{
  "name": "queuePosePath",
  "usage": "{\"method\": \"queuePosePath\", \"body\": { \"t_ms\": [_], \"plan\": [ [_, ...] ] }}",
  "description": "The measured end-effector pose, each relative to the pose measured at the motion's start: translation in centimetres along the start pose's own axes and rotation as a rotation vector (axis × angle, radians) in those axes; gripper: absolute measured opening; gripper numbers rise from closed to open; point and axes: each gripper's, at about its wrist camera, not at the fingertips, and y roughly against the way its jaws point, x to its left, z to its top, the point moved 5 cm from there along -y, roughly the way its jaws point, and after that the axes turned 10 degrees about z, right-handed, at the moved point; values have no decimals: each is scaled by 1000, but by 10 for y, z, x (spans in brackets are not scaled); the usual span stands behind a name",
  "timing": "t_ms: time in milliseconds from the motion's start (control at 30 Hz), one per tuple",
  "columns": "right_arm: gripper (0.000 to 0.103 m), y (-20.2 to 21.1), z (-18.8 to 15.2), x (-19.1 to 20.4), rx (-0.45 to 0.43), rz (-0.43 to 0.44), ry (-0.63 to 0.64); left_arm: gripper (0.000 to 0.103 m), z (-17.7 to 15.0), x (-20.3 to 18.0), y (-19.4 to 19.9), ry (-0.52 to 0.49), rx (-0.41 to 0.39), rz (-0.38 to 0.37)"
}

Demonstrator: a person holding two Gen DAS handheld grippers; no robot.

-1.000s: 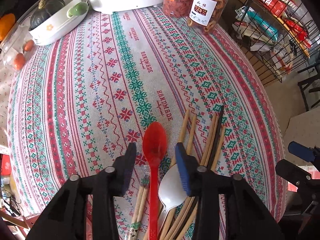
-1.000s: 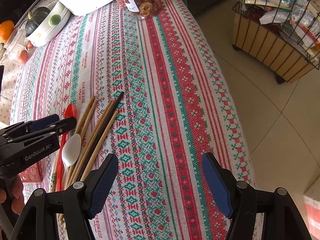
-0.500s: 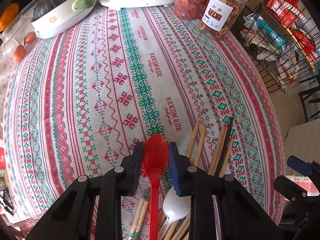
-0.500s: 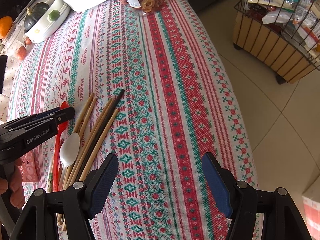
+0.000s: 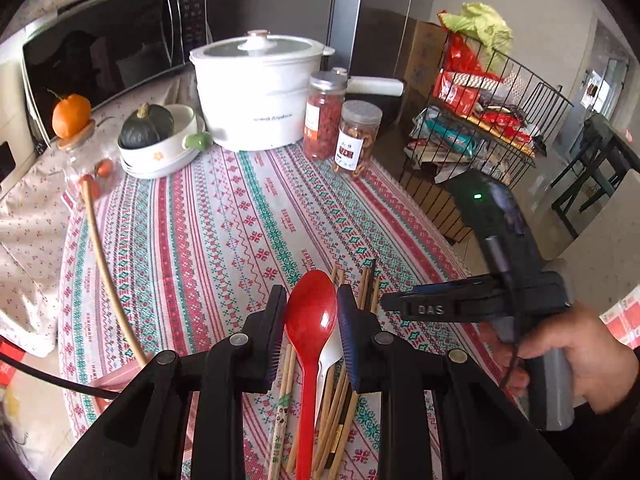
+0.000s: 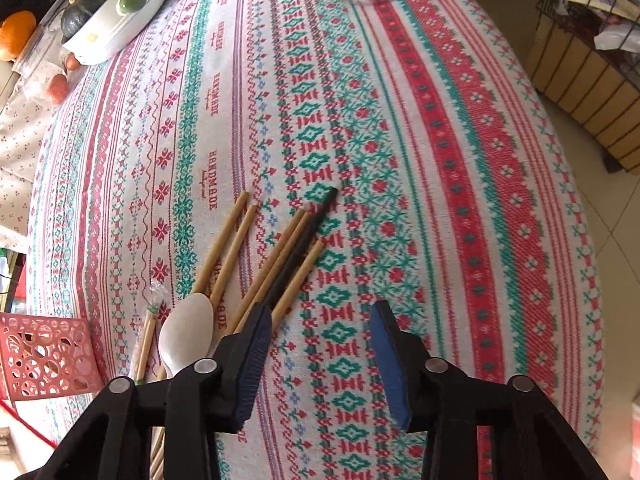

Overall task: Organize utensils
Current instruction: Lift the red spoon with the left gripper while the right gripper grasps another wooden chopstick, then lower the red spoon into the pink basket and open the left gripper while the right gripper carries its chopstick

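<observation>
Already the left gripper had its fingers clamped on the bowl of the red spoon, one pad against each edge, with the handle running back down between the gripper's arms. Gripping the bowl across its width probably suited the way the spoon had lain, bowl pointing away from the person. In the left wrist view the spoon appeared raised off the patterned surface, with the other utensils lying below it: the white spoon, a spread of wooden chopsticks, one black chopstick, and a wrapped pair of chopsticks beside the white spoon. These lay fanned near the front edge of the surface, tips pointing away, so each could be picked from the near end. The right gripper pointed steeply down just beside that fan, its fingers closing but still apart with only cloth between them; its left pad sat close against the outermost wooden chopstick, so the gripper seemed lined up for a chopstick next. A person's hand held the right gripper's handle. A red perforated basket stood at the surface's near left corner, a likely place for sorted utensils, though that was only a guess. Most of the sorting seemed still to come.
</observation>
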Motion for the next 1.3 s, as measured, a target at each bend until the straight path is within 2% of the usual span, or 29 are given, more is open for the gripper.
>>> {"method": "queuePosePath", "body": {
  "t_ms": [100,233,267,367,500,633,733,800,867,1033,1300],
  "plan": [
    [38,-12,2,5,5,-27,19,27,-10,10,24,6,-47,-16],
    [37,-17,1,16,5,-131,82,27,-21,22,40,41,-107,-44],
    [33,-17,0,18,4,-154,87,27,-23,23,40,41,-111,-48],
    [29,-20,-5,22,54,-158,78,27,-24,26,49,42,-126,-74],
    [28,-25,-14,29,115,-224,169,27,-21,30,62,48,-158,-80],
    [29,-27,-11,33,88,-253,162,27,-19,41,69,77,-182,-73],
    [19,-29,-10,40,55,-261,177,27,-17,50,74,110,-209,-68],
    [8,-30,-11,45,32,-241,178,27,-15,57,79,131,-229,-67],
    [6,-28,-18,51,1,-221,177,27,-14,63,84,150,-251,-63],
    [5,-14,-21,56,-72,-153,161,27,-13,81,100,212,-328,-47],
    [5,66,-22,98,-301,-4,260,27,-7,119,136,320,-492,-14]
  ]
}}
